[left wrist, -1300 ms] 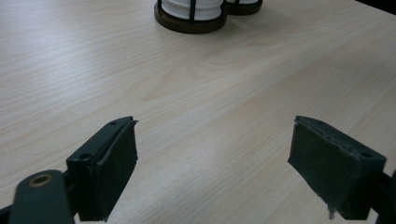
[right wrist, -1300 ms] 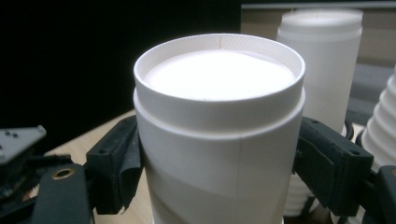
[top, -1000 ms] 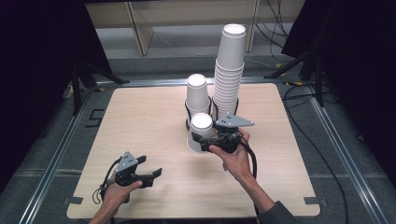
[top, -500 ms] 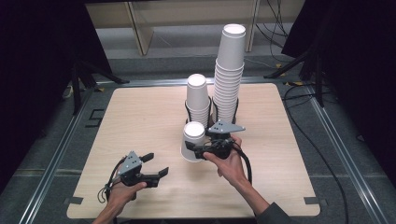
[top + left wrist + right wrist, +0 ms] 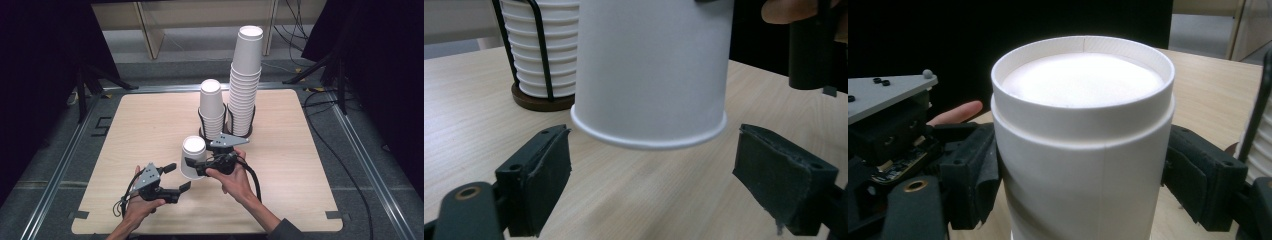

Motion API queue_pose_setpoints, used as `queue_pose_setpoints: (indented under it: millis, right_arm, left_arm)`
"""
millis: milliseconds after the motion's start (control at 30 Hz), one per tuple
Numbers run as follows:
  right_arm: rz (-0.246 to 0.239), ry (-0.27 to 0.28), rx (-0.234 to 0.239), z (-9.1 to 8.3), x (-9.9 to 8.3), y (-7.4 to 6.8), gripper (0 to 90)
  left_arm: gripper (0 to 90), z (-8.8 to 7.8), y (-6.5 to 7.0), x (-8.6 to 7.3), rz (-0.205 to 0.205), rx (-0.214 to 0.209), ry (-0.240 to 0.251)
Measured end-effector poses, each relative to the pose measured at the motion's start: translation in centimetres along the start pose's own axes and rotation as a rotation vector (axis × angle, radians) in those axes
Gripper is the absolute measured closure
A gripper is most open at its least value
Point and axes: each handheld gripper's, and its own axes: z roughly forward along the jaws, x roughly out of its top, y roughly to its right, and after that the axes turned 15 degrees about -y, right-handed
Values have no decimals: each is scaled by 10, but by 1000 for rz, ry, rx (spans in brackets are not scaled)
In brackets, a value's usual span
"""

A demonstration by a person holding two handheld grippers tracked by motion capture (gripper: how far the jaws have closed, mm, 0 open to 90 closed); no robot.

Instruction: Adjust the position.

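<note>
A white paper cup (image 5: 193, 157), upside down, hangs just above the wooden table (image 5: 150, 120) near its front middle. My right gripper (image 5: 196, 165) is shut on the cup's wall from the right; in the right gripper view its pads press both sides of the cup (image 5: 1083, 150), with the gripper's centre (image 5: 1083, 180) behind the cup body. My left gripper (image 5: 178, 177) sits just front-left of the cup, open. In the left gripper view the cup's rim (image 5: 651, 135) floats above and between the spread jaws (image 5: 651, 170), touching neither pad.
Behind the cup stand two wire holders of nested white cups: a short stack (image 5: 212, 112) and a tall stack (image 5: 245, 80). The short stack (image 5: 541, 55) also shows in the left gripper view. Black cables lie on the floor to the right of the table.
My right gripper has carried the cup away from the stacks, toward the front left and lower. My left gripper has shifted slightly right, toward the cup.
</note>
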Motion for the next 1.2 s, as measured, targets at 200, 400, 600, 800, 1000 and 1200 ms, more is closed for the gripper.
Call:
queue_pose_setpoints:
  millis: [200, 400, 600, 800, 1000, 1200]
  right_arm:
    - [24, -8, 40, 2, -1, -5, 220]
    - [-3, 2, 41, 5, -1, -9, 220]
    - [25, 1, 107, 7, -1, -17, 221]
    - [18, -2, 100, 6, -1, -19, 220]
    - [24, 5, 103, 7, -2, -20, 220]
    - [0, 18, 77, 8, -2, -20, 220]
  left_arm:
    - [143, 4, 1, 2, 4, 15, 0]
    - [61, 7, 3, 3, 11, 23, -1]
    - [0, 8, 5, 4, 13, 32, -7]
    - [0, 9, 6, 5, 19, 33, 7]
    - [0, 10, 6, 5, 24, 41, 17]
    - [0, 12, 6, 5, 20, 50, 22]
